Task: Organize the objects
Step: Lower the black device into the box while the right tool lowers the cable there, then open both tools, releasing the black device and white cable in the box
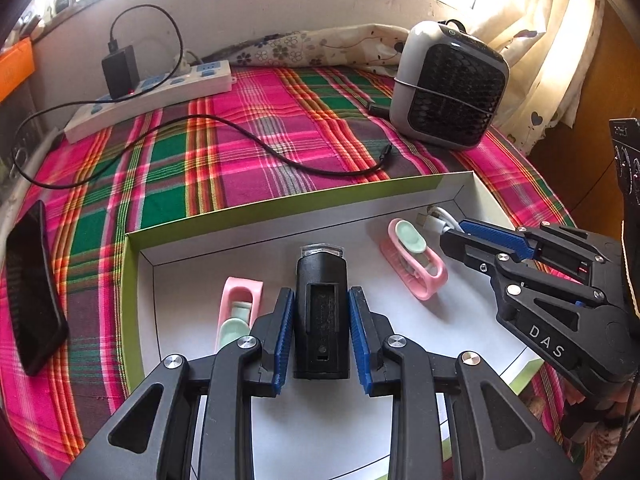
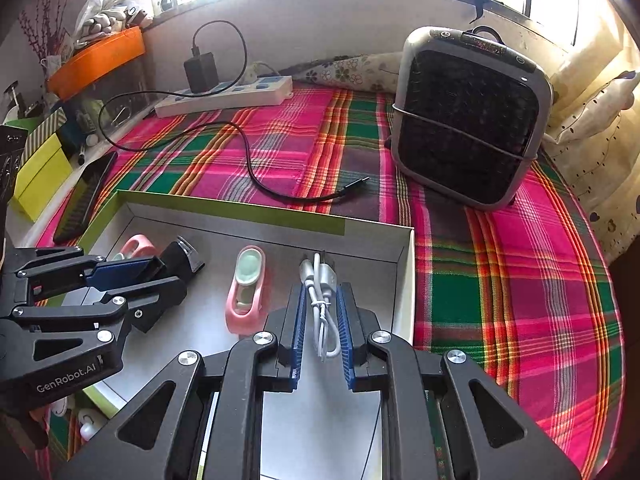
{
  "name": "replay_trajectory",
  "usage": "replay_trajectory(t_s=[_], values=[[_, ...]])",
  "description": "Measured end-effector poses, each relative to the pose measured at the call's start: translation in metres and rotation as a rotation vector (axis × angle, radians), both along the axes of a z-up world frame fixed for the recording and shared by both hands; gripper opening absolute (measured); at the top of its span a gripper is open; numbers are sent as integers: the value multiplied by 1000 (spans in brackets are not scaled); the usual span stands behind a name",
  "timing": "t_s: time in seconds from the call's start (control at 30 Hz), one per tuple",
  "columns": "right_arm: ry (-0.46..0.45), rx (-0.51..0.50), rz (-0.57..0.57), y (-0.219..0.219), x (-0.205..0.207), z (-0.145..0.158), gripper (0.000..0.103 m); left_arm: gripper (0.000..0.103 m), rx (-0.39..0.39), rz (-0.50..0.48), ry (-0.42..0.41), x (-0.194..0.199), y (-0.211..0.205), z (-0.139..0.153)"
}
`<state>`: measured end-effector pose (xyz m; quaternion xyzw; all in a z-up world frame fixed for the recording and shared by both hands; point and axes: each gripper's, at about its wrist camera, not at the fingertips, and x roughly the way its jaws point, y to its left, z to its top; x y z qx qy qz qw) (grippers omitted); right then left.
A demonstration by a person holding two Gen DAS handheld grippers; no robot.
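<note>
A shallow white box with green walls (image 1: 280, 204) (image 2: 240, 210) lies on the plaid cloth. My left gripper (image 1: 321, 300) is shut on a black rectangular device (image 1: 321, 312) with a clear front end, low inside the box. My right gripper (image 2: 319, 304) is shut on a coiled white USB cable (image 2: 320, 300) at the box's right side. It shows from the side in the left wrist view (image 1: 460, 236), as the left gripper does in the right wrist view (image 2: 160, 268). Two pink clips with mint inserts lie in the box, one at the left (image 1: 236, 312) and one in the middle (image 1: 416, 260) (image 2: 248, 288).
A grey fan heater (image 1: 448, 84) (image 2: 468, 120) stands at the back right. A white power strip (image 1: 152, 96) (image 2: 228, 98) with a black charger and a loose black cable (image 1: 256, 144) (image 2: 256, 172) lies behind the box. A black phone (image 1: 32, 288) (image 2: 86, 196) lies at the left.
</note>
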<state>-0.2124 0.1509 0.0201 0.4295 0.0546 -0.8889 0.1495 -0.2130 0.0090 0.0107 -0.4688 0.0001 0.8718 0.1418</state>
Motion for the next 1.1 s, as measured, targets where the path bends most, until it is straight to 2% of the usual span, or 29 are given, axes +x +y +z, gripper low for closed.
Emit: replay_trajectory(t_s=[0.57,0.67,0.73,0.9,1.1], values=[[7,21,-9,-3,-4,-4,17,25,-1,4,-5,-4,0,0],[9,10,-5,-3,-4,-3,22,27,-2,5,-5,-4,-1,1],[10,10,1,-4,-3,-3,25,34,-2,7,-4,-4,-1,1],[35,12,-2,-7,1,1,45,39,0,21,-6,-2,-3,0],[30,3,-17,-4,5,3,47,41,9,29,12,4,-6,7]])
